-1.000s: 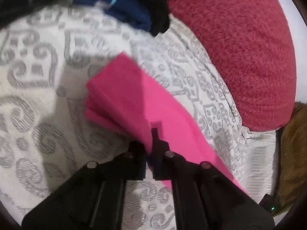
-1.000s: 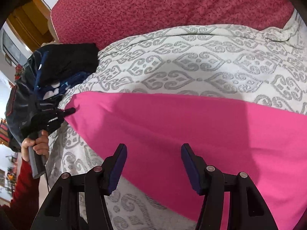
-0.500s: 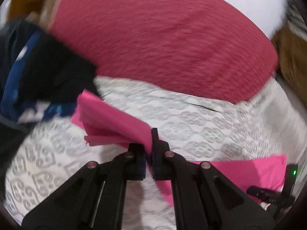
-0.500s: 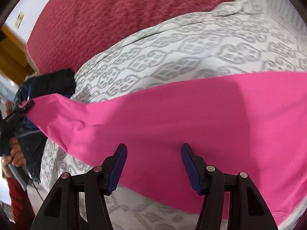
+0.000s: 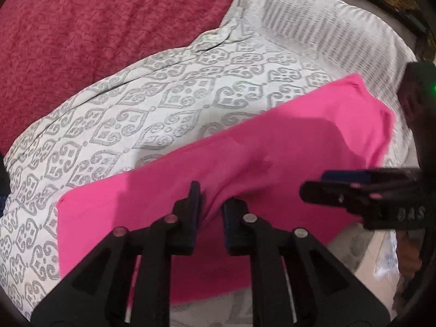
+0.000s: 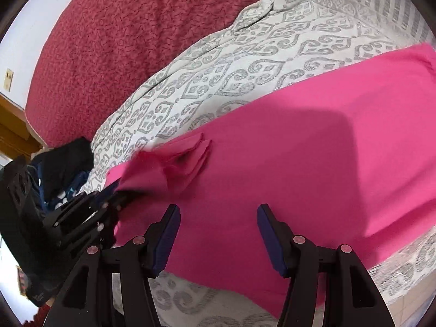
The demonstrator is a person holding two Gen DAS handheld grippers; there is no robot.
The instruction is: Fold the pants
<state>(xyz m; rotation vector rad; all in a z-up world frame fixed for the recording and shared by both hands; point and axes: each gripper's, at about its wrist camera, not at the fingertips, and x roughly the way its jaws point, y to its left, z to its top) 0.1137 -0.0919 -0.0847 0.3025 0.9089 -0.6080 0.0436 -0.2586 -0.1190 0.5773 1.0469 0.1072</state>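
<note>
— What sort of place is this?
— A bedroom in a home; a bed fills both views, spread with a white cover point(image 6: 245, 62) in grey scrollwork, its striped border at one o'clock.
— What else says so?
— A crimson blanket point(image 6: 130, 32) lies across the bed at eleven o'clock; a heap of dark clothes point(image 6: 68, 171) sits at nine o'clock in the right view; beyond it a painted wall point(image 6: 30, 24) carries a small switch plate point(image 6: 9, 79), with wooden trim point(image 6: 13, 125) below; pale floor tiles point(image 5: 376, 253) show past the bed's edge at four o'clock in the left view.
</note>
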